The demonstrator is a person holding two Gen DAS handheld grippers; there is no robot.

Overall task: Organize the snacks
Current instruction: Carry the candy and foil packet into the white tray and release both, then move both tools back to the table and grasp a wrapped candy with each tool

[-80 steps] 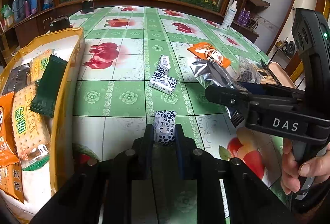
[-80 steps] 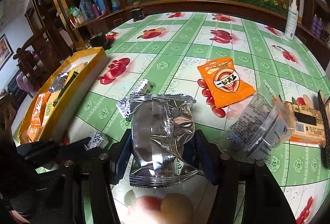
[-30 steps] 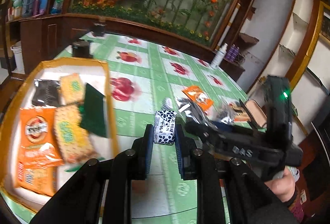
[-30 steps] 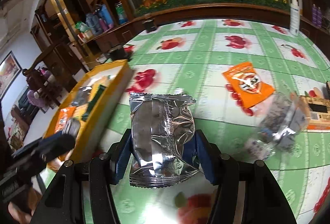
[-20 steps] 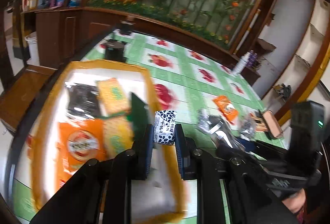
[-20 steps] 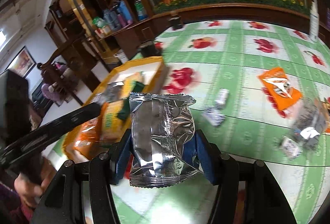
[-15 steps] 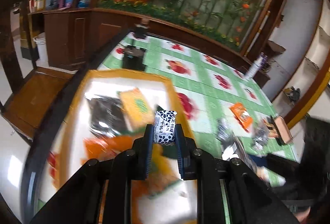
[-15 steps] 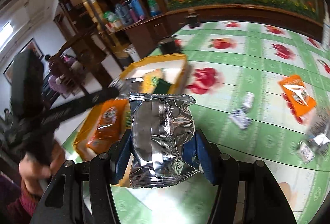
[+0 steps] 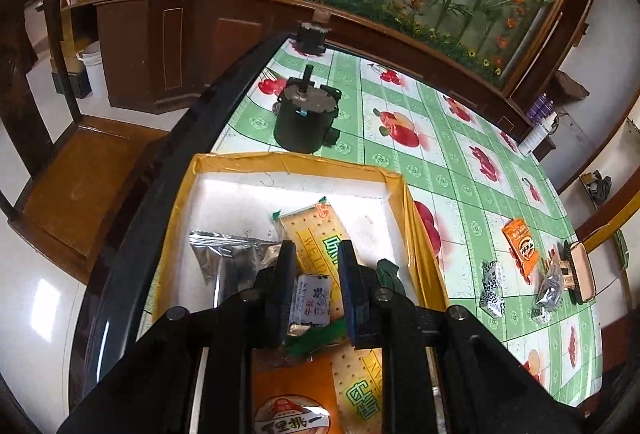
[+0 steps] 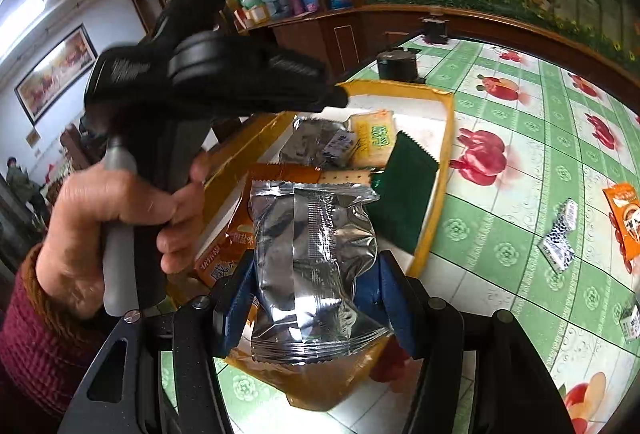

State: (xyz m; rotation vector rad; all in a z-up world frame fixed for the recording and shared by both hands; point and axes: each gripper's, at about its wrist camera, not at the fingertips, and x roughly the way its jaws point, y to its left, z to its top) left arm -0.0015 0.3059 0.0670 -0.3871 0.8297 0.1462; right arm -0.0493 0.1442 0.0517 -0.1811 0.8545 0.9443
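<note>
— Over the tray (image 9: 416, 230), what sits between the left gripper's (image 9: 316, 298) jaws?
— A small patterned candy (image 9: 311, 300), lying well back between them. The jaws are nearly closed, but the view does not settle whether they press it.
— And the right gripper (image 10: 316, 298)?
— Its jaws stand wide, clamped on a silver pouch (image 10: 312, 266) that stands upright between the pads, above the tray's (image 10: 436, 194) near corner.

Snack packs (image 9: 314, 230) in tray (image 9: 296, 163) (table's (image 9: 452, 154) left edge).
</note>
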